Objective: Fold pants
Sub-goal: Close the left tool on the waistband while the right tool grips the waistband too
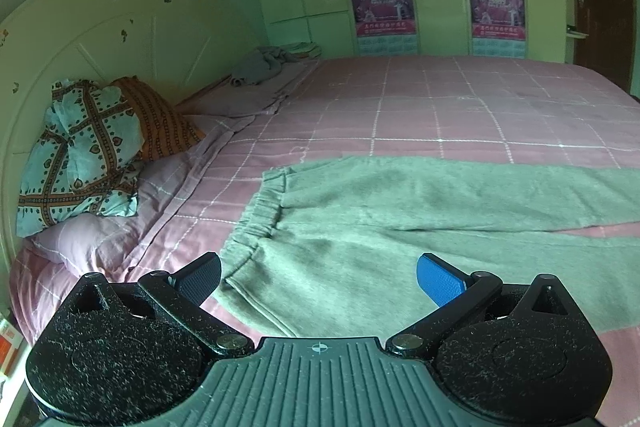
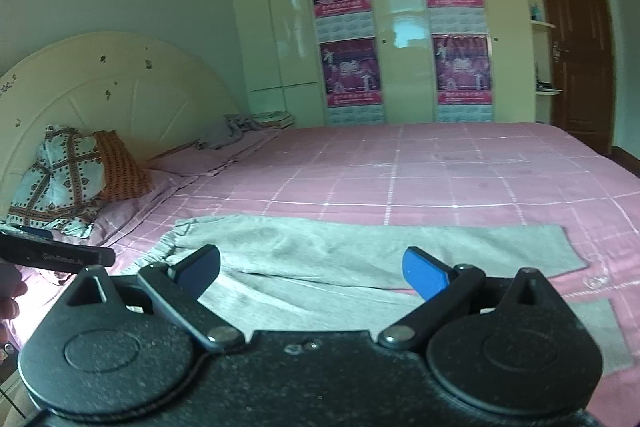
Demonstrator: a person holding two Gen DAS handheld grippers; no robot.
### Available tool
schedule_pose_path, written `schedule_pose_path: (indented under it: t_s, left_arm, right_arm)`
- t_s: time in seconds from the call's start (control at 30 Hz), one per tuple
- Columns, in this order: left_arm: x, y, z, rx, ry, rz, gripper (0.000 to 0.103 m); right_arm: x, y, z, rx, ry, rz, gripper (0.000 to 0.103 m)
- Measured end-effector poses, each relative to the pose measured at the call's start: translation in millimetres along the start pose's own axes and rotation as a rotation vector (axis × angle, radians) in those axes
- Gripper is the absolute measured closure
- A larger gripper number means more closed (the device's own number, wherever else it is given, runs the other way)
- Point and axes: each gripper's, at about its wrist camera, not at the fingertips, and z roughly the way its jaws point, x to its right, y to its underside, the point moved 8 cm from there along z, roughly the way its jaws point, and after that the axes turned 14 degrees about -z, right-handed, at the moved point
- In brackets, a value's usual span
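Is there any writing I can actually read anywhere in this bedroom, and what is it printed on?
"GenRobot.AI": on the black bar at the left edge of the right wrist view; small, so the reading is tentative.
"2016", roughly: large figures on the purple posters stuck to the wardrobe; blurred, so uncertain.
The posters' red caption strips and calendar grids: too blurred to read.
The grey pants, the pink bedsheet and both grippers: no writing visible.

Both wrist cameras look low across the pink checked bed point(image 1: 440, 115) toward the cream wardrobe point(image 2: 400, 27) (left nearer, right higher), sharing the grey fleece pants point(image 1: 400, 211).
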Motion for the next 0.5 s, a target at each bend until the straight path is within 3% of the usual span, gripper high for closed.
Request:
schedule_pose_path:
  t_s: [0.5]
  left_arm:
    - [-15.4, -34.4, 94.5, -0.054, -0.035, -0.040, 0.000]
  right_arm:
    - [-35.0, -30.0, 88.7, -0.035, -0.091, -0.089, 0.006]
